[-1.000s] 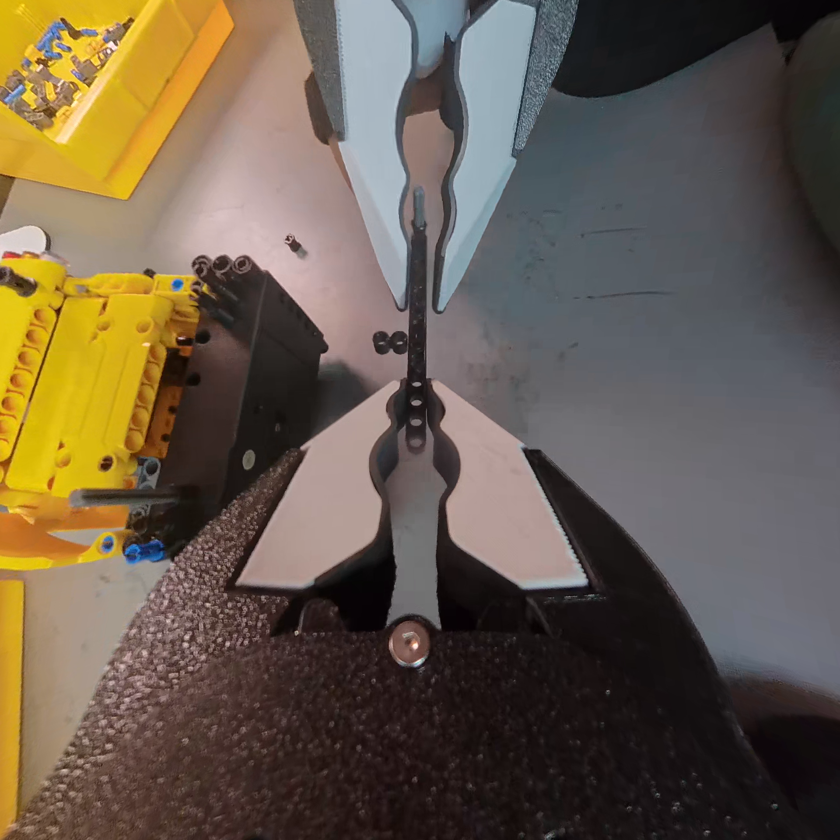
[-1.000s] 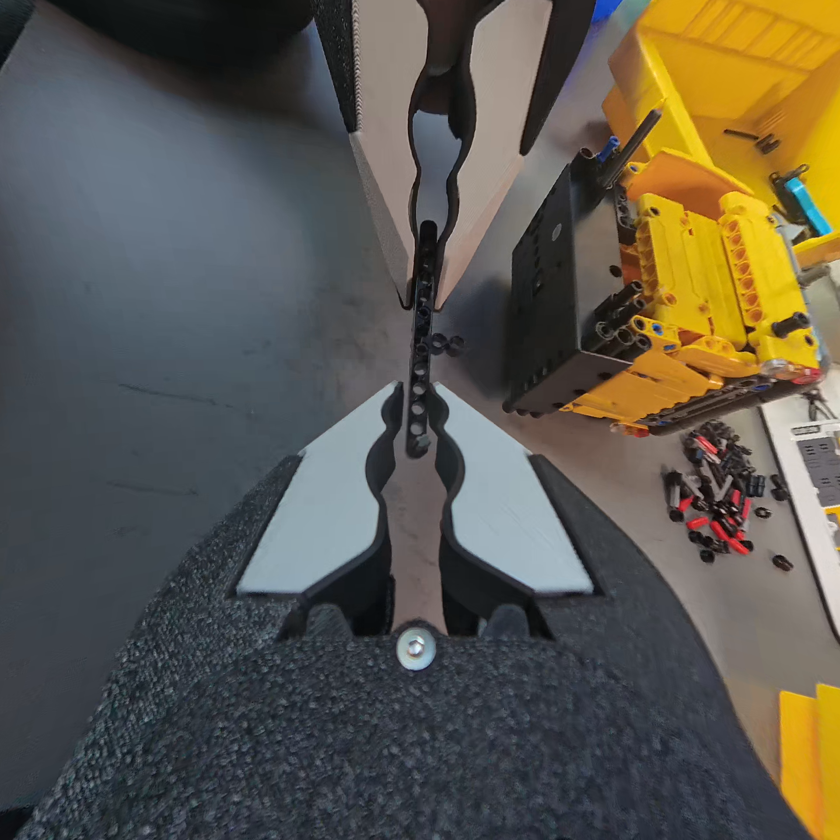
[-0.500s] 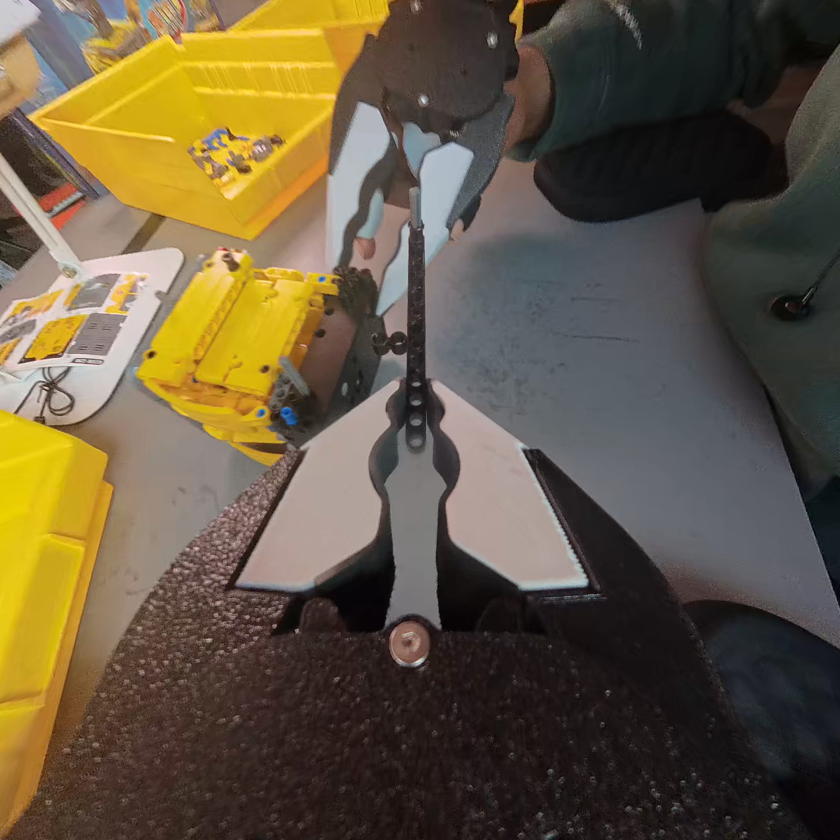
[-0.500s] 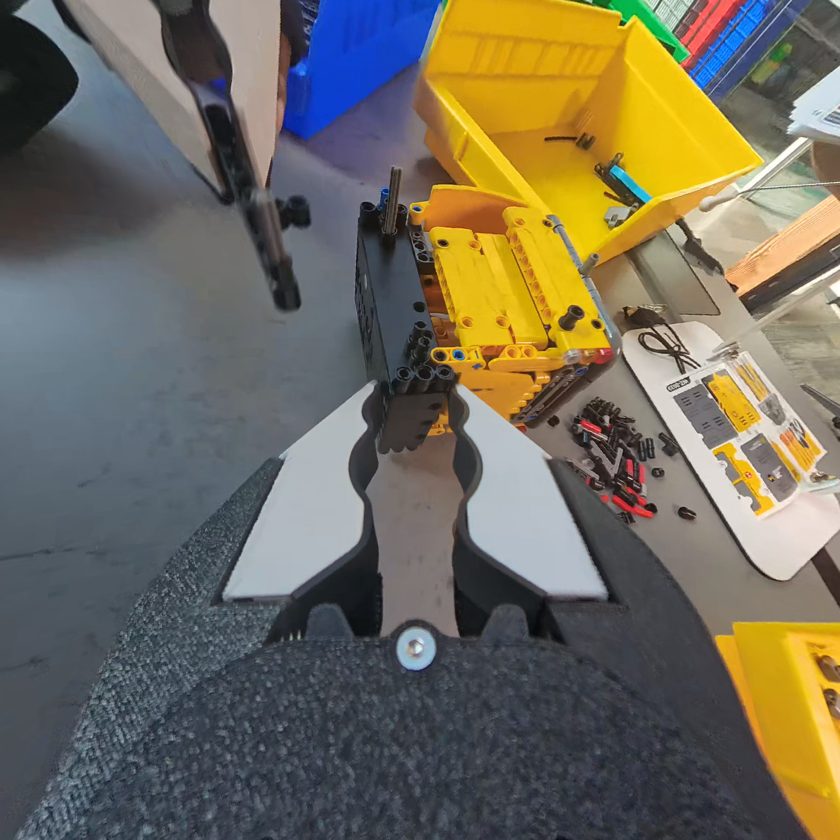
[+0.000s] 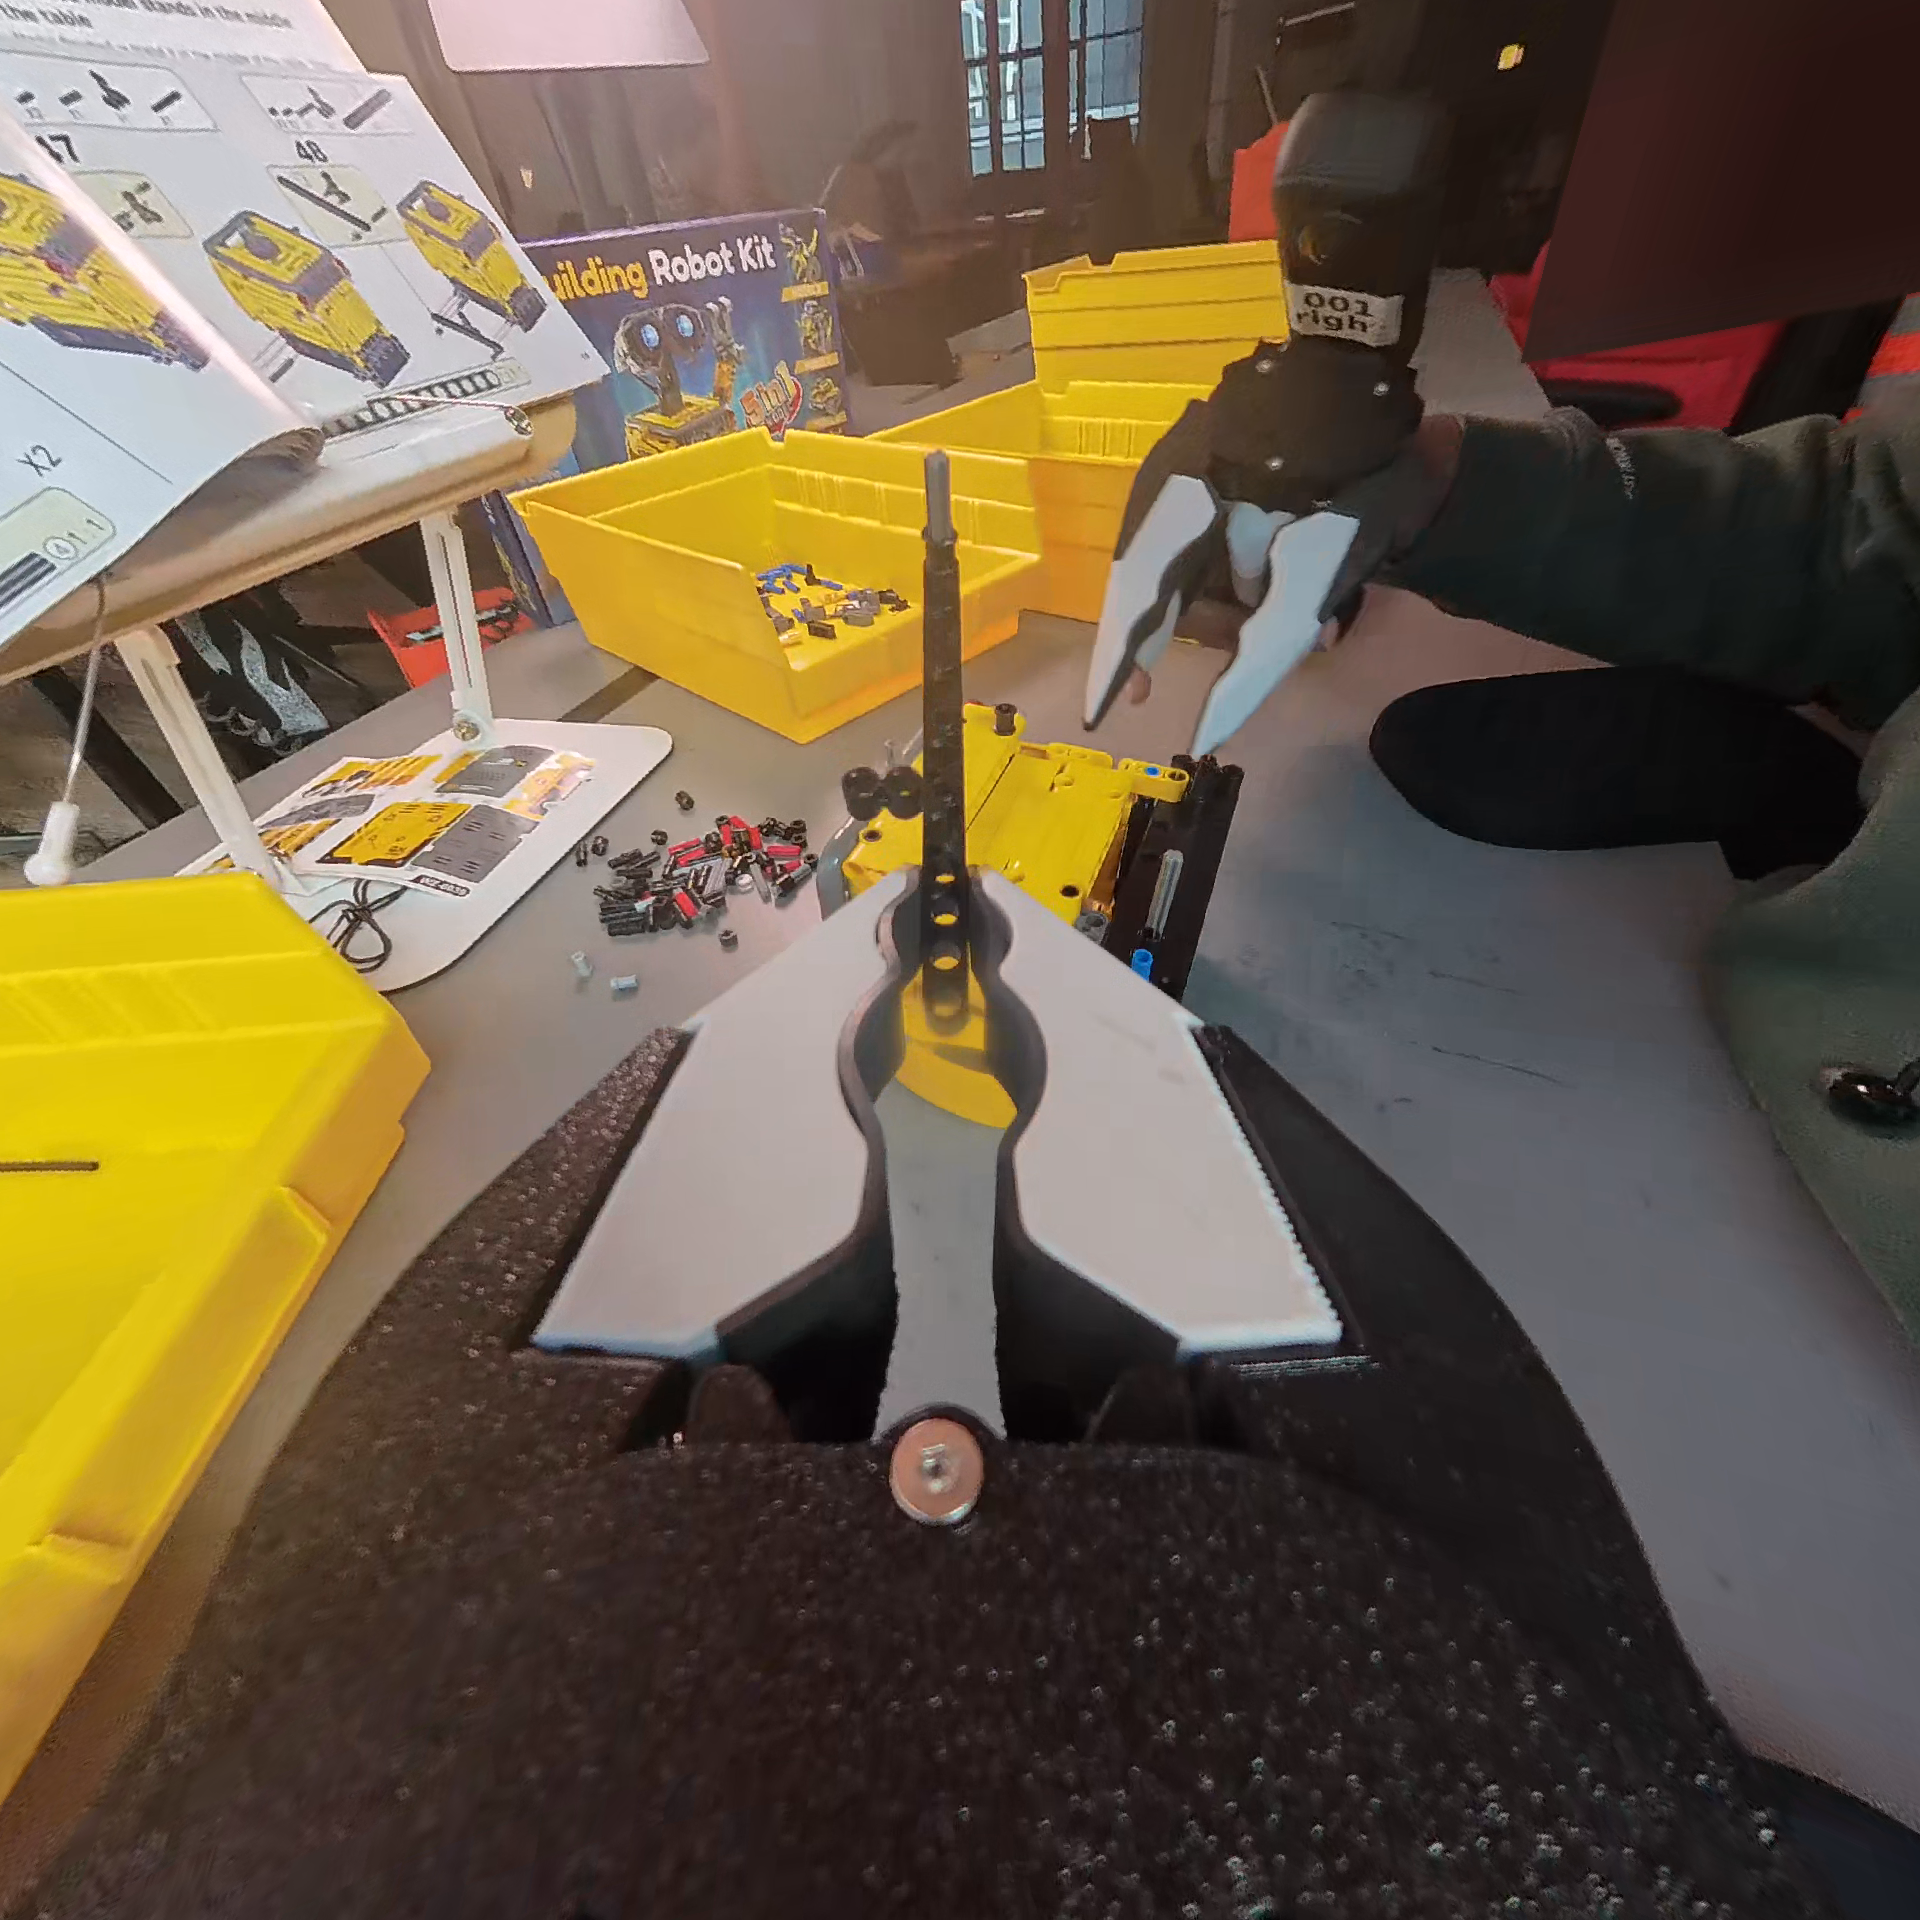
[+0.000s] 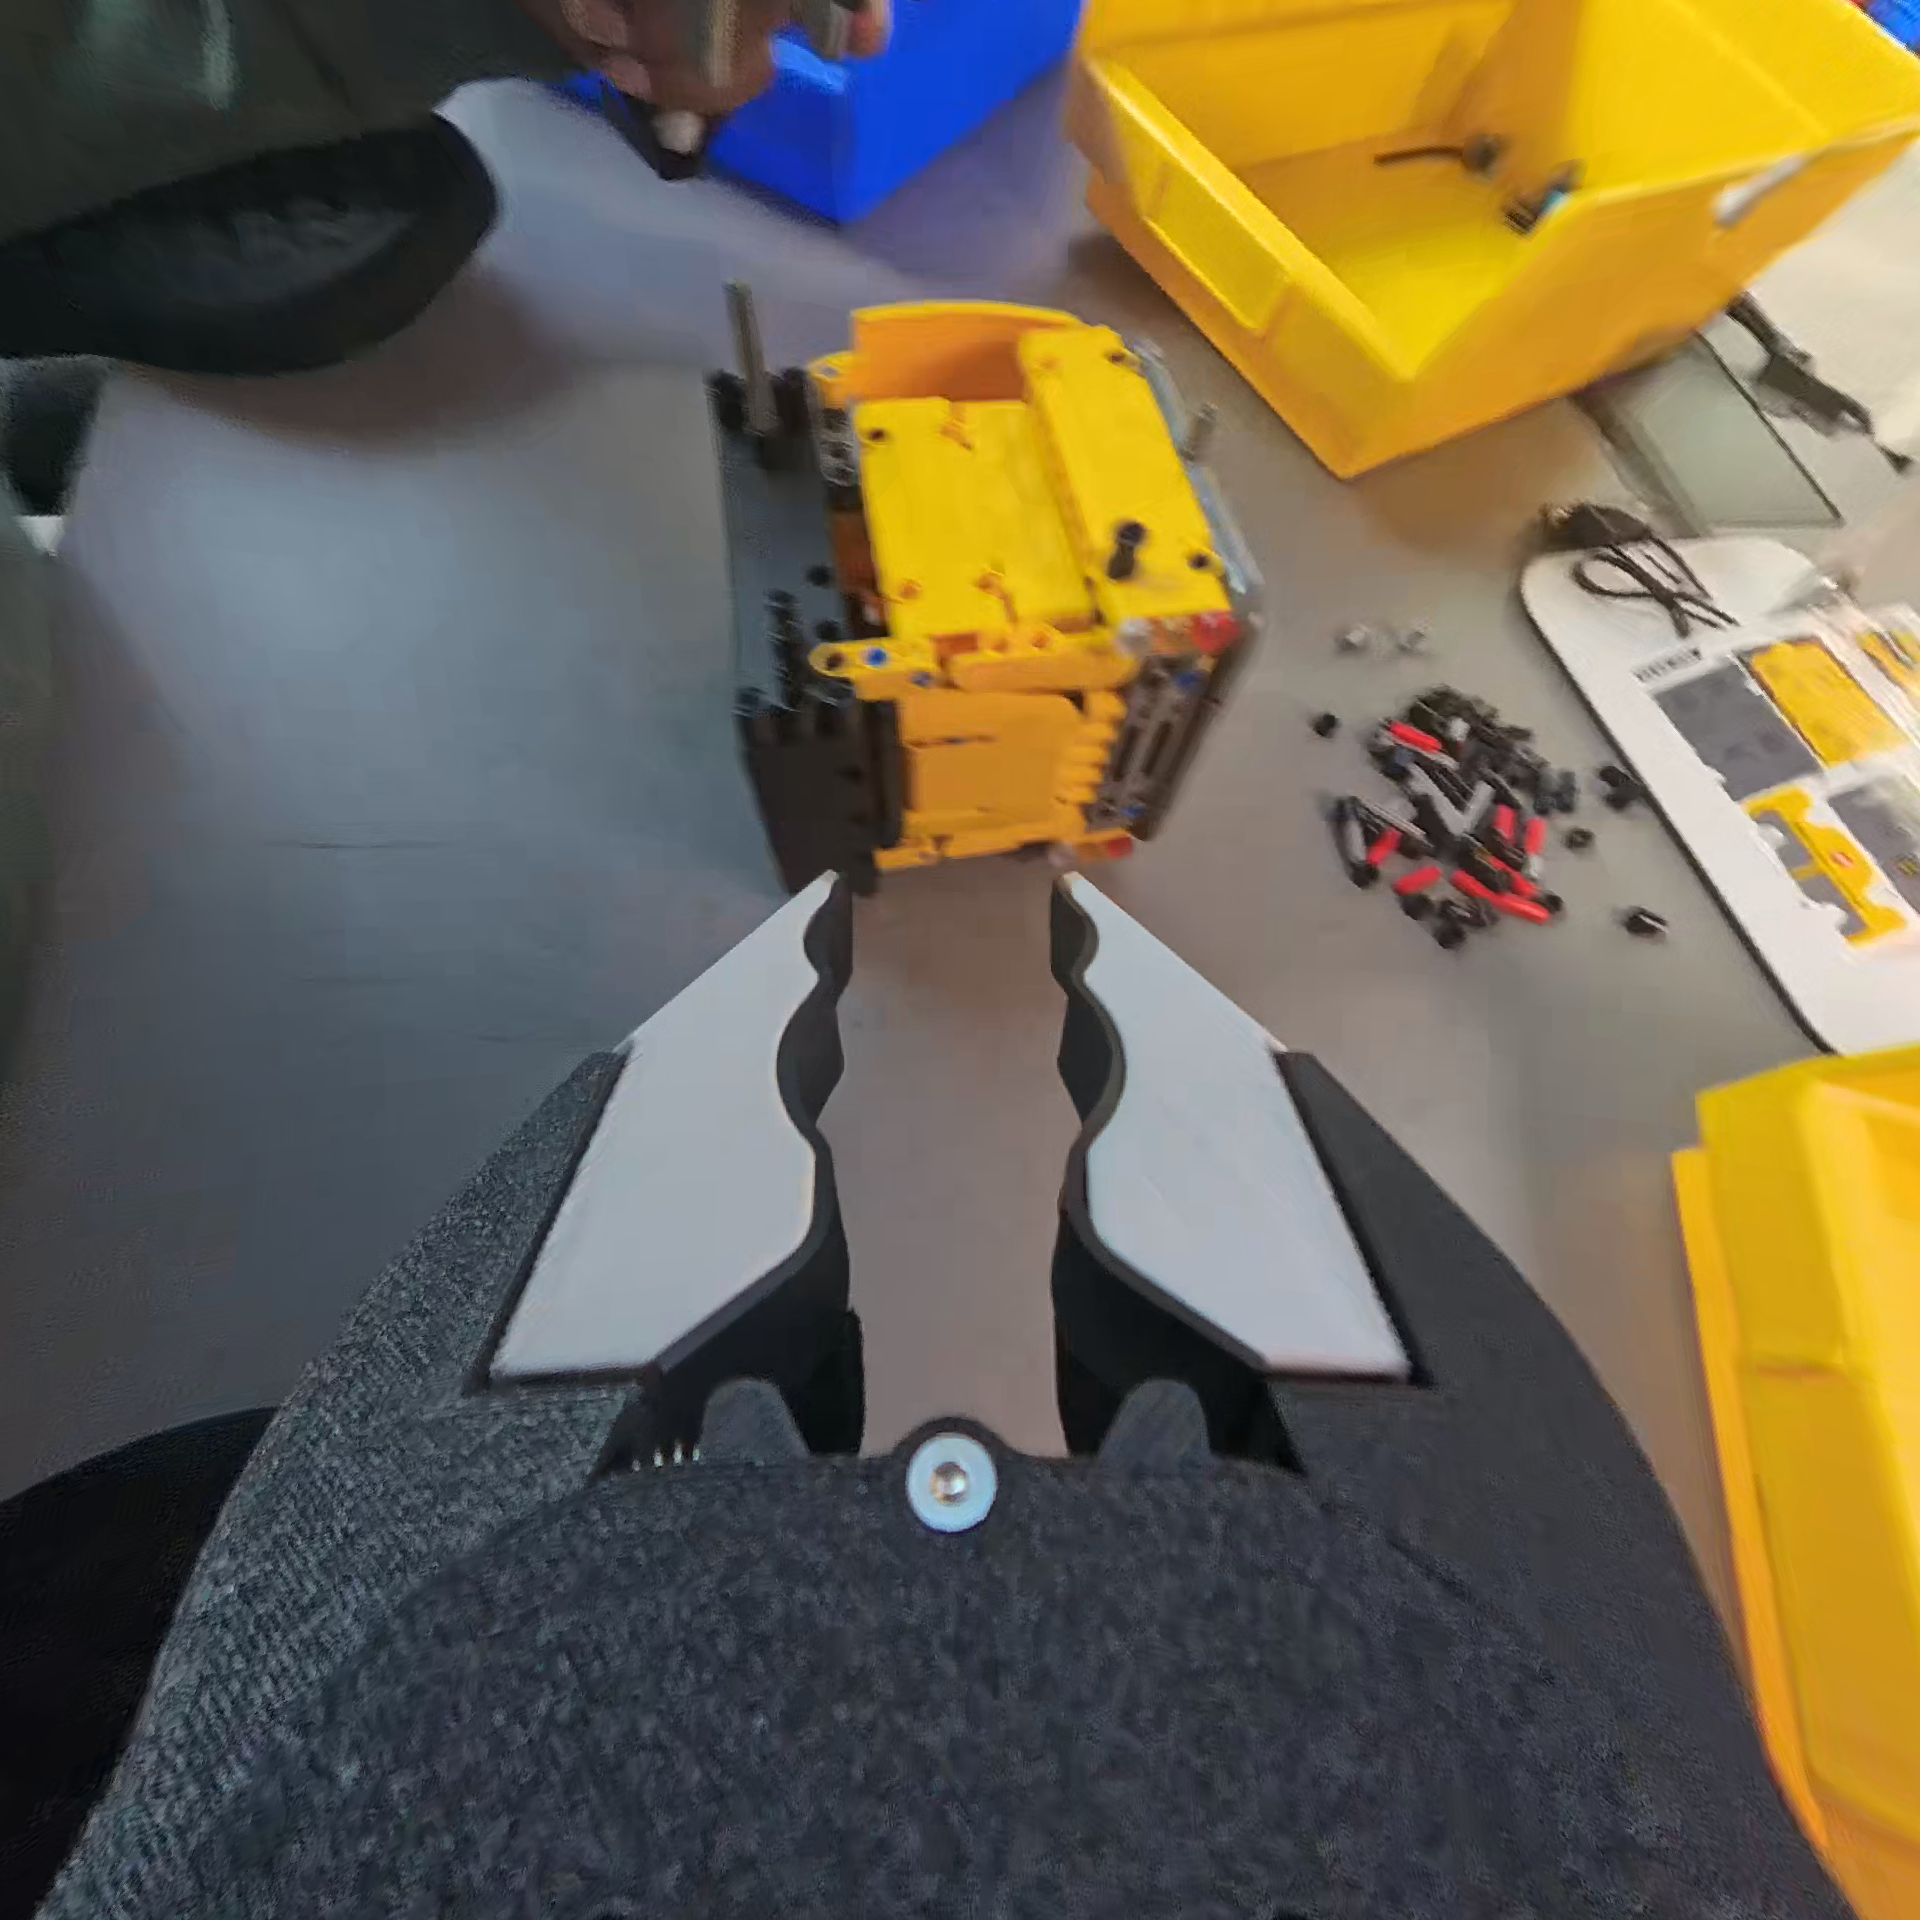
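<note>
Left gripper (image 5: 943,883): jaws closed on the lower end of a long black perforated beam (image 5: 940,727). The beam stands straight out ahead of the fingertips; a grey axle tip shows at its far end, and a small black double connector (image 5: 881,795) sits on its left side partway along.

Right gripper (image 6: 948,883): jaws apart, nothing between them. Its fingertips hover just short of the yellow and black brick model (image 6: 997,613), which rests on the grey table (image 6: 364,727) directly ahead. In the left wrist view the same gripper (image 5: 1184,717) appears ahead and to the right, held by a sleeved hand (image 5: 1444,488), tips pointing down just above the model's black side.

Surroundings, relative to the right gripper: a loose pile of small black and red pins (image 6: 1455,831) lies ahead to the right, well apart from the model. Beyond the pile, a white board with printed picture sheets (image 6: 1766,748) and a black cord. A yellow bin (image 6: 1455,208) sits farther ahead to the right; a blue bin (image 6: 883,114) lies ahead beyond the model.

Relative to the left gripper: an open instruction booklet (image 5: 208,260) on a white stand is ahead to the left, and another yellow bin (image 5: 156,1143) is close on the left. The right wrist view is blurred.
</note>
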Tool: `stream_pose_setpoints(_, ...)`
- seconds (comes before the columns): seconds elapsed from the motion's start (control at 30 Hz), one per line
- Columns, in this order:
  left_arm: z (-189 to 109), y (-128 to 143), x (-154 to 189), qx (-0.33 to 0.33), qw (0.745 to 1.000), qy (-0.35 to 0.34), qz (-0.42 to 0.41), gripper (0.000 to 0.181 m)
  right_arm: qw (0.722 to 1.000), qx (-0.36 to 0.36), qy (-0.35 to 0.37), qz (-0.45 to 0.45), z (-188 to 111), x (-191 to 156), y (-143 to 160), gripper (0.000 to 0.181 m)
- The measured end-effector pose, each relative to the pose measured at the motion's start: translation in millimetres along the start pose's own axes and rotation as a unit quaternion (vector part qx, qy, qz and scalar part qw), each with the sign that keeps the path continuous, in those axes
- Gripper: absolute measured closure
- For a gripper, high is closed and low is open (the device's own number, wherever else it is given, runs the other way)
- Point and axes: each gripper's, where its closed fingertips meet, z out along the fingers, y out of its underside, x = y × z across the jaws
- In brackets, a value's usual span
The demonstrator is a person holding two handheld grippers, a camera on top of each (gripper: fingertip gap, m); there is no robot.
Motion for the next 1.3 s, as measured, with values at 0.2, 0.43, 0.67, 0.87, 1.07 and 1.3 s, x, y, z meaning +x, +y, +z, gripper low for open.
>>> stream_pose_setpoints(0.2, 9, 11, 2, -0.021, 1.0, 0.003, 0.0, 0.175, 0.994, -0.095, 0.036, 0.04, 32, 43, 52, 0.157)
stream_pose_setpoints(0.43, 11, 17, 1, -0.024, 1.0, 0.01, -0.014, 0.175, 0.993, -0.118, 0.011, 0.014, 48, 44, 55, 0.175)
stream_pose_setpoints(0.67, 13, 21, 3, -0.026, 0.999, 0.021, -0.024, 0.175, 0.991, -0.131, 0.002, 0.017, 47, 60, 59, 0.175)
stream_pose_setpoints(0.87, 13, 15, 10, -0.003, 0.998, 0.05, -0.044, 0.175, 0.986, -0.119, 0.078, 0.087, 33, 108, 66, 0.175)
stream_pose_setpoints(1.07, 19, 16, 19, 0.004, 0.996, 0.076, -0.056, 0.175, 0.983, -0.131, 0.096, 0.083, 36, 114, 77, 0.175)
stream_pose_setpoints(1.3, 22, 10, 30, 0.007, 0.995, 0.088, -0.039, 0.175, 0.983, -0.128, 0.099, 0.082, 36, 115, 77, 0.174)
